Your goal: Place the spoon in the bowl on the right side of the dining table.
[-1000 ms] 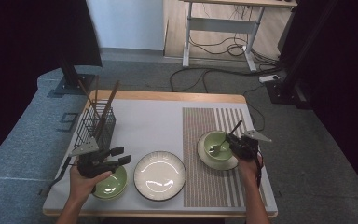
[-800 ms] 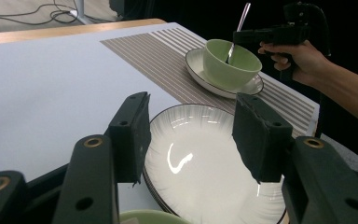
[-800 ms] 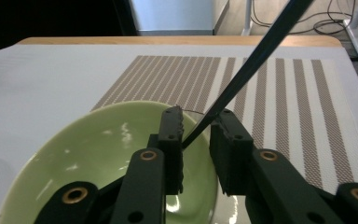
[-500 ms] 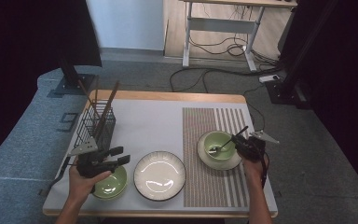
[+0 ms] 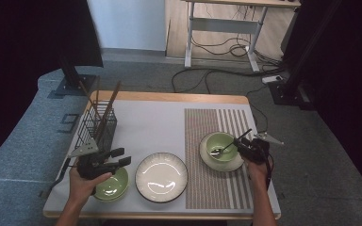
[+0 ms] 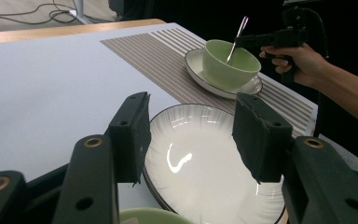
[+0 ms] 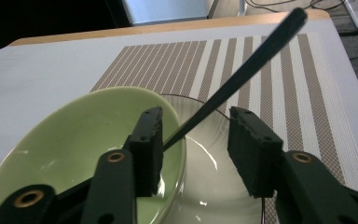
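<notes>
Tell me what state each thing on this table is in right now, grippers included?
Right gripper: jaws just been opening, spoon handle loose between them.
Spoon: leaning in the bowl, handle up over the rim.
Green bowl: upright on a saucer.
White plate: empty, flat.
Left gripper: open, holding nothing.
Second green bowl: upright beneath it.
Wire rack: upright, sticks standing in it.
</notes>
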`<control>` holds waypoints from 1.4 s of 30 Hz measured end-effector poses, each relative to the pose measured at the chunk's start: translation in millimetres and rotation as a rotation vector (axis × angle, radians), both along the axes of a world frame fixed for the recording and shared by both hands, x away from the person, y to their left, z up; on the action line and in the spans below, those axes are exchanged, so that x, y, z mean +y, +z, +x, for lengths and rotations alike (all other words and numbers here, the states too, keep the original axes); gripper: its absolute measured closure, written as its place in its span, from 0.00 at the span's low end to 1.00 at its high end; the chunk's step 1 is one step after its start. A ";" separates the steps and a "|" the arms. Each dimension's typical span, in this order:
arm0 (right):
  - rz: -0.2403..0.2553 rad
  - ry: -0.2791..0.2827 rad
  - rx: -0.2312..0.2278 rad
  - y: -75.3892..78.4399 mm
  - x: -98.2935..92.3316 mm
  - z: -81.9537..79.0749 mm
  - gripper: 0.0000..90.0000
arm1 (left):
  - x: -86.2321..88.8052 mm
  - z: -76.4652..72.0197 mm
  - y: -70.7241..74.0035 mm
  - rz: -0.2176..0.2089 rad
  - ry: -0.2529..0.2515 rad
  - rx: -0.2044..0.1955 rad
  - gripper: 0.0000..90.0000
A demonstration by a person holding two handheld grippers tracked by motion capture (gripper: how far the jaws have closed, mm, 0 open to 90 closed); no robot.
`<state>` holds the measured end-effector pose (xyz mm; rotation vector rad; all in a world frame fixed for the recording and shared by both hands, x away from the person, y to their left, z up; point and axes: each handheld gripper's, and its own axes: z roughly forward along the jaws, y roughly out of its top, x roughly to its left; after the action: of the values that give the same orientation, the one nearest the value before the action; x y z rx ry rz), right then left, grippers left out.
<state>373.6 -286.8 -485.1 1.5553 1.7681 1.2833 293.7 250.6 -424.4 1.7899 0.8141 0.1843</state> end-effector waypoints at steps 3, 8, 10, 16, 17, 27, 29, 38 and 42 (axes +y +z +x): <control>0.010 -0.002 0.007 2.1 -0.8 -4.1 0.57 | 0.5 -0.1 0.4 -0.002 0.002 -0.002 0.52; 0.009 0.012 0.002 9.1 2.3 -18.8 0.53 | 1.9 0.0 1.4 -0.007 0.003 -0.003 0.52; -0.010 0.019 -0.005 12.2 4.4 -25.5 0.52 | 1.9 0.2 1.4 -0.008 0.003 -0.003 0.52; 0.010 0.051 -0.013 21.6 7.4 -36.9 0.53 | 3.8 1.0 3.0 -0.015 0.006 -0.006 0.52; 0.015 0.061 -0.016 22.8 9.2 -37.4 0.53 | 4.2 1.3 3.4 -0.018 0.009 -0.006 0.52; 0.037 0.141 -0.046 26.2 34.2 -36.0 0.51 | 9.5 3.3 11.9 -0.026 0.030 -0.022 0.52; 0.037 0.156 -0.052 26.2 38.9 -35.5 0.51 | 11.8 4.7 14.2 -0.028 0.038 -0.025 0.52; 0.020 0.224 -0.066 24.8 56.0 -35.7 0.50 | 26.5 16.7 30.5 -0.017 0.091 -0.036 0.51; 0.019 0.231 -0.059 23.6 57.4 -34.6 0.51 | 31.9 21.5 33.6 -0.015 0.107 -0.032 0.51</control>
<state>339.0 -229.4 -461.5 1.3384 1.9467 1.4404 315.2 282.5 -390.7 1.7258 0.8867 0.2759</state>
